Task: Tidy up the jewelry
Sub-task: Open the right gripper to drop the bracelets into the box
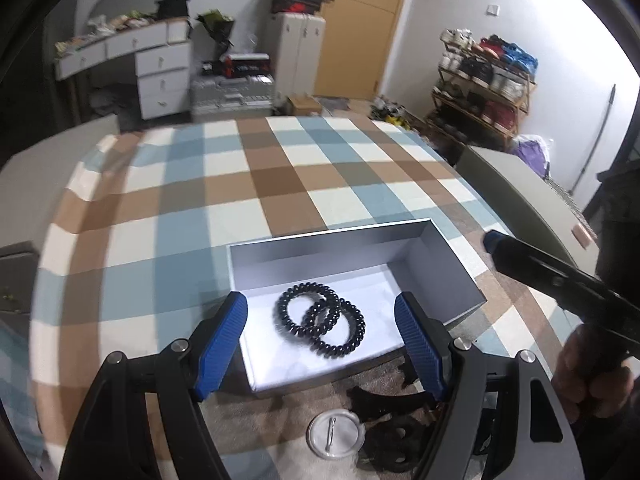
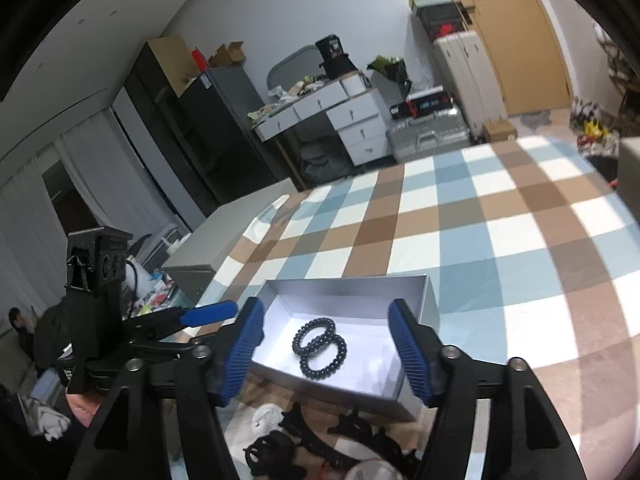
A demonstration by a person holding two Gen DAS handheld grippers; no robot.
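1. Two black coiled hair-tie rings [image 1: 322, 321] lie overlapped in the open grey cardboard box [image 1: 440, 258], toward its near edge.
2. My left claw [image 1: 320, 344] and right claw [image 2: 326, 354] both gape, empty.
3. Risk: black hair clips [image 2: 320, 436] outside the box's near wall may snag together when gripped.

Two black coil bracelets [image 2: 319, 347] lie overlapping inside the grey box [image 2: 430, 300], between the gaping right tongs [image 2: 326, 354].

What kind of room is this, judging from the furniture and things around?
Probably a bedroom at home: a bed with a checked cover, a white dressing table with drawers, a loaded shoe rack and suitcases by the wooden door.
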